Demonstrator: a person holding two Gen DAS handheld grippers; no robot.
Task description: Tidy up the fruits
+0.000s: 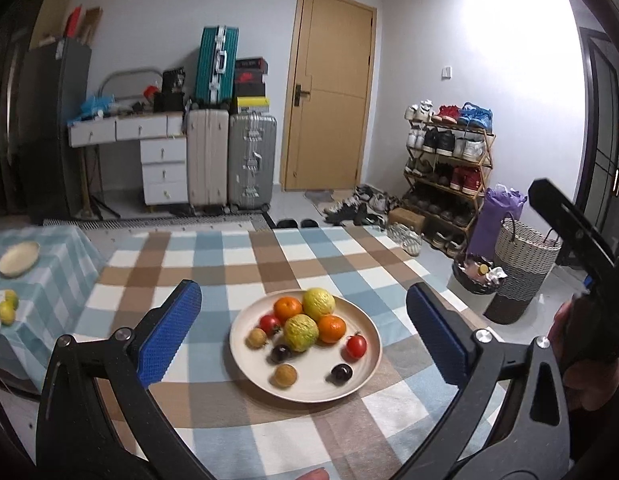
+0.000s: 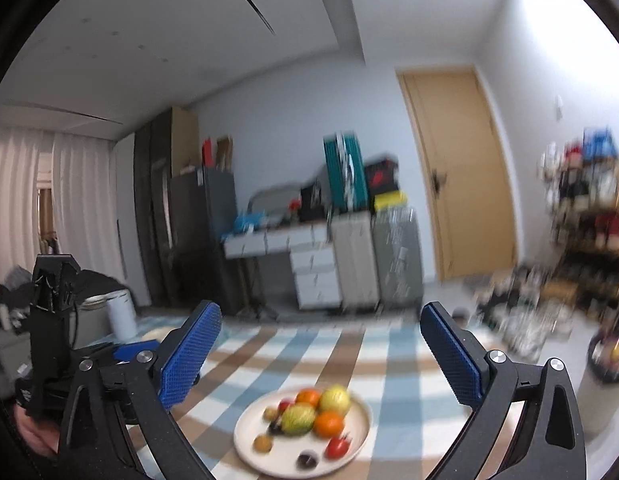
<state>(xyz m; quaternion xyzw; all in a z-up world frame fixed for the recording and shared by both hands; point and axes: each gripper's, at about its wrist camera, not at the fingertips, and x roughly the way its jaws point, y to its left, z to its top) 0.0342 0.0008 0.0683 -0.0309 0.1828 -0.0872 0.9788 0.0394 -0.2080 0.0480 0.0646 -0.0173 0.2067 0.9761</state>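
Observation:
A cream plate [image 1: 309,386] sits on the checked tablecloth [image 1: 237,264] and holds a heap of fruit: two oranges [image 1: 332,328], two yellow-green fruits [image 1: 300,332], two tomatoes [image 1: 356,346], two dark plums [image 1: 341,373] and two brown round fruits [image 1: 285,375]. My left gripper [image 1: 302,290] hangs above and short of the plate, open, its blue pads [image 1: 169,332] wide apart with nothing between them. My right gripper [image 2: 320,310] points level over the same plate [image 2: 283,456], open and empty too. The right wrist view is blurred.
A lower table at the left carries an empty plate [image 1: 19,258] and small yellow-green fruits [image 1: 7,306]. Beyond the table stand suitcases [image 1: 229,160], a drawer unit [image 1: 163,168], a shoe rack [image 1: 445,172], a woven basket [image 1: 521,268] and a door [image 1: 329,92].

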